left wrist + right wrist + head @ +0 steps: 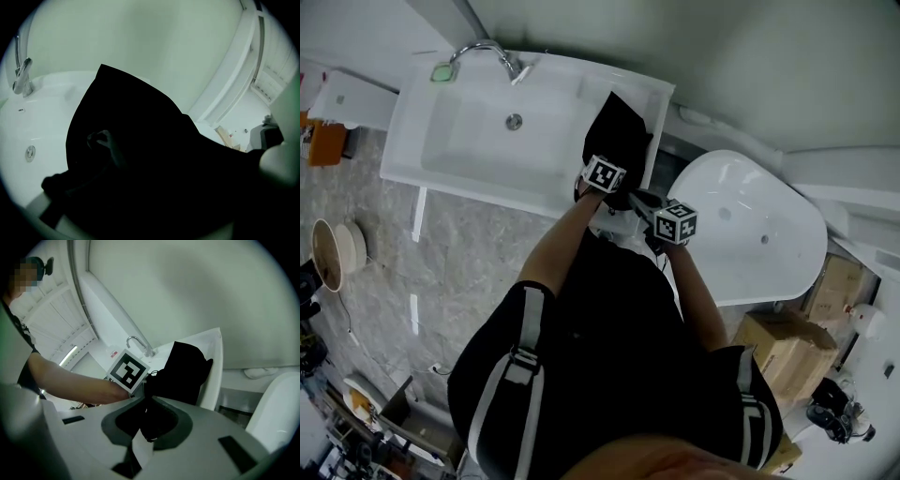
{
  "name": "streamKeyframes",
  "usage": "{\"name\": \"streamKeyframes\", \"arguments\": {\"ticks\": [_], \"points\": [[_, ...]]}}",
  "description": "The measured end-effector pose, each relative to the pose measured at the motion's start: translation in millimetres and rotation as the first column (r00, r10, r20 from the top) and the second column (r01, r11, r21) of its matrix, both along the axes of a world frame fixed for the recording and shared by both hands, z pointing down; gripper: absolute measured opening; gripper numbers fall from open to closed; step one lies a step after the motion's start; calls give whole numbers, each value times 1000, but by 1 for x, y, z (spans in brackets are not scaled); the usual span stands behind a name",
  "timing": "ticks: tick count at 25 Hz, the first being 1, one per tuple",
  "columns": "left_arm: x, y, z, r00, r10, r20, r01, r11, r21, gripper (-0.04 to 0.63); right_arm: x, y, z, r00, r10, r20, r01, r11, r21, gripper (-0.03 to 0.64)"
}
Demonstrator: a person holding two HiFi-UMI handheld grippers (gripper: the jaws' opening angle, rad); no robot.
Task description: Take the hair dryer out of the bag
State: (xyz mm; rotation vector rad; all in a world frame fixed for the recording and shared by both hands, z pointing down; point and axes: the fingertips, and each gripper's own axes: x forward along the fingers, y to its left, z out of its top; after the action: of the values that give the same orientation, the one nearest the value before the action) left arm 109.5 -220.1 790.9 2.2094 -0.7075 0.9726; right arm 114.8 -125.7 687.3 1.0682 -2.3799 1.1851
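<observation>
The black bag [617,136] stands on the right end of the white sink [469,150]. It fills the left gripper view [140,150], where a faint loop [99,138] shows on the cloth and my left jaws are lost in the dark. No hair dryer shows in any view. My left gripper's marker cube [603,173] sits against the bag's near side [187,369]. My right gripper [144,398] is just right of it. Its jaws stand close together, with a strip of the bag's black cloth and a white tag [140,451] between them.
A chrome faucet [492,52] rises at the back of the basin. A white toilet [750,225] stands right of the sink, with cardboard boxes [778,337] nearer me on the right. A round stool [337,253] is on the grey floor at left.
</observation>
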Motion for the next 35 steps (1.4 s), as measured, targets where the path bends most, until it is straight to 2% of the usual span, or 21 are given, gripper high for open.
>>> {"name": "streamKeyframes", "arguments": {"ticks": [2, 3, 4, 5, 7, 8, 9, 10, 11, 18, 21, 23, 25, 29, 32, 35], "points": [[7, 8, -4, 993, -15, -116, 7, 997, -72, 187, -3, 1, -3, 1000, -19, -6, 19, 1000, 22, 91], [10, 11, -11, 981, -37, -190, 17, 994, -109, 187, -4, 0, -7, 999, -33, -7, 33, 999, 40, 91], [12, 12, -21, 958, -69, -277, 27, 988, -151, 187, -5, 0, -12, 999, -50, -6, 50, 997, 63, 94], [14, 12, -32, 923, -106, -371, 33, 980, -198, 187, -5, -1, -17, 998, -69, 0, 69, 994, 87, 103], [16, 16, -55, 825, -175, -538, 12, 956, -292, 189, -3, -1, -29, 994, -104, 28, 100, 987, 125, 141], [16, 20, -65, 780, -194, -595, -10, 947, -321, 189, -2, 0, -35, 992, -120, 42, 113, 984, 139, 157], [14, 25, -73, 749, -196, -632, -33, 943, -332, 189, 1, 1, -39, 990, -133, 50, 124, 981, 152, 170], [10, 31, -79, 733, -186, -654, -52, 944, -326, 189, 4, 2, -43, 989, -142, 49, 132, 977, 165, 187], [7, 36, -83, 728, -168, -665, -67, 948, -312, 189, 9, 3, -45, 989, -143, 43, 133, 975, 178, 189], [-24, 62, -99, 732, -79, -677, -113, 966, -234, 190, 51, 3, -45, 997, -78, -20, 81, 978, 195, 189], [-34, 77, -115, 732, -9, -681, -164, 968, -189, 190, 62, -1, -42, 992, -77, -100, 96, 974, 206, 189], [-40, 92, -128, 719, 36, -694, -204, 966, -160, 192, 66, -4, -41, 977, -97, -192, 140, 965, 222, 189], [-46, 107, -142, 695, 71, -715, -241, 961, -138, 192, 65, -11, -47, 944, -117, -309, 200, 946, 253, 192], [-56, 137, -163, 645, 121, -754, -300, 948, -105, 192, 67, -30, -64, 836, -96, -541, 313, 893, 324, 196], [-60, 157, -175, 609, 137, -781, -337, 936, -99, 192, 63, -38, -82, 755, -82, -650, 398, 846, 355, 216], [-63, 174, -181, 600, 163, -783, -366, 927, -87, 192, 50, -31, -91, 671, -111, -733, 515, 781, 353, 238]]}}
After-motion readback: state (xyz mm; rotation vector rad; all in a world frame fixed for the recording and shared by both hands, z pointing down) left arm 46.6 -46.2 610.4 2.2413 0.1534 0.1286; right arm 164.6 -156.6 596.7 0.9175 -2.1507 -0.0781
